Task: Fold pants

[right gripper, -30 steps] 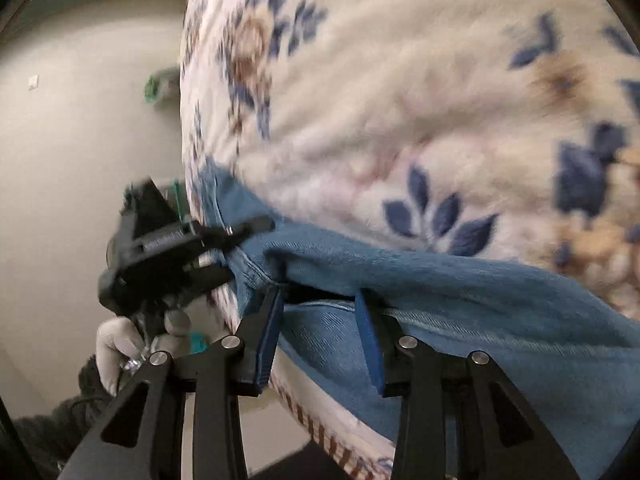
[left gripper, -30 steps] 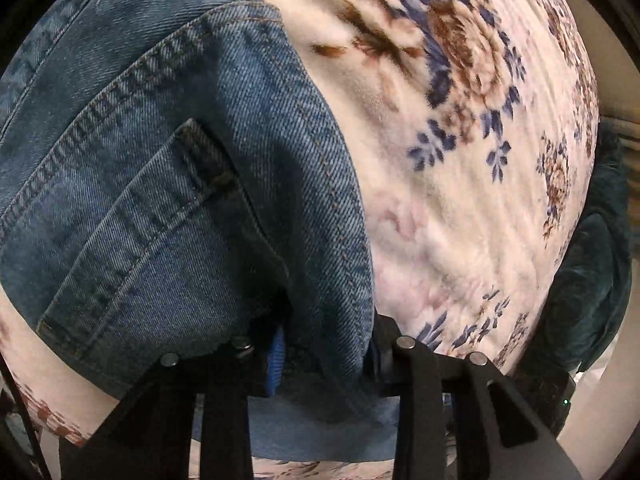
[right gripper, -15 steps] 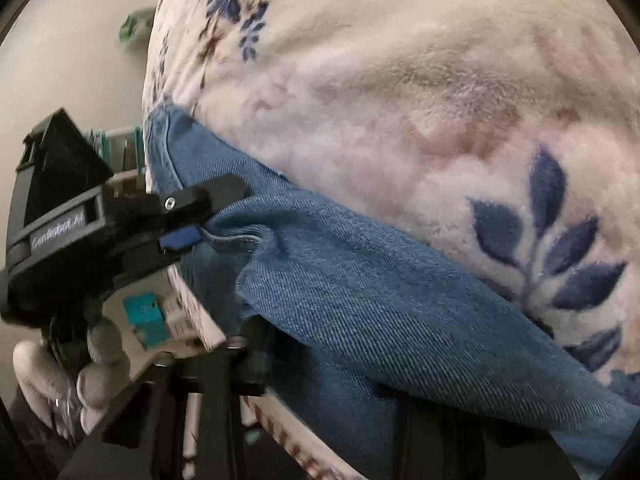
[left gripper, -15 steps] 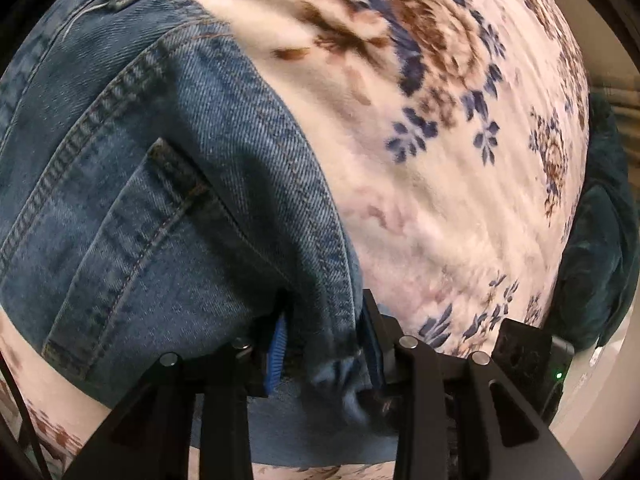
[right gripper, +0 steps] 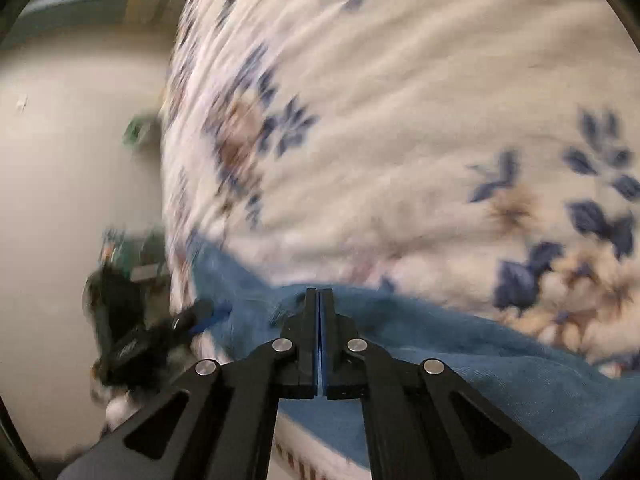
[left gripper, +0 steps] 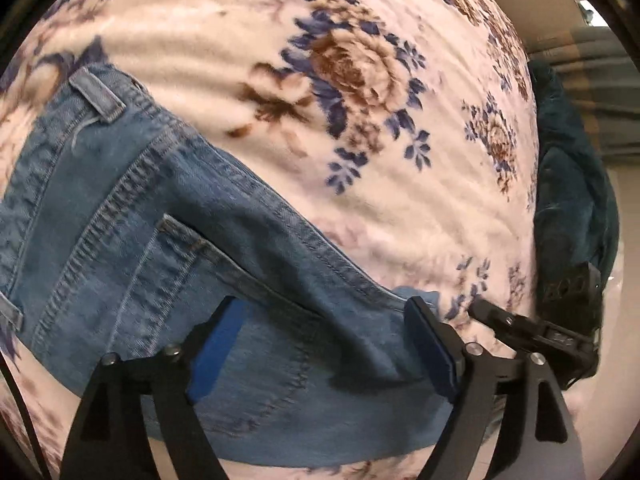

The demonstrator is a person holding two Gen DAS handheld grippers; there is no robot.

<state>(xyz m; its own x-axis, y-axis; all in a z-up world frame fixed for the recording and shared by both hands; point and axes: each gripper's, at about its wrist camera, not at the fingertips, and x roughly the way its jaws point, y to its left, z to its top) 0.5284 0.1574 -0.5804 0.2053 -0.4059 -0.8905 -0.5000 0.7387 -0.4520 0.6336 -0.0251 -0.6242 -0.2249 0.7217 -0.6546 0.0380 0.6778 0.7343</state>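
Blue jeans [left gripper: 168,264] lie flat on the flowered blanket [left gripper: 360,168], back pocket and belt loop up. My left gripper [left gripper: 324,320] hangs just above them with its jaws opening wide; denim lies under the gap, untouched by the blue pads [left gripper: 216,344]. In the right wrist view the jeans [right gripper: 460,344] run along the bed's near edge. My right gripper [right gripper: 319,294] is shut, its tips over the denim's far edge, and no cloth shows between the pads. The left wrist view shows the right gripper [left gripper: 478,308] just off the jeans' corner. The blurred left gripper [right gripper: 192,316] sits at the left.
A dark teal cloth [left gripper: 572,200] lies off the blanket's right side. The beige floor [right gripper: 72,168] drops away left of the bed, with a green item [right gripper: 138,132] on it. A white-gloved hand [right gripper: 120,404] holds the left gripper.
The left gripper let go of the jeans' seam fold, opened wide and lifted. The right gripper closed fully and moved back from the denim fold it was around.
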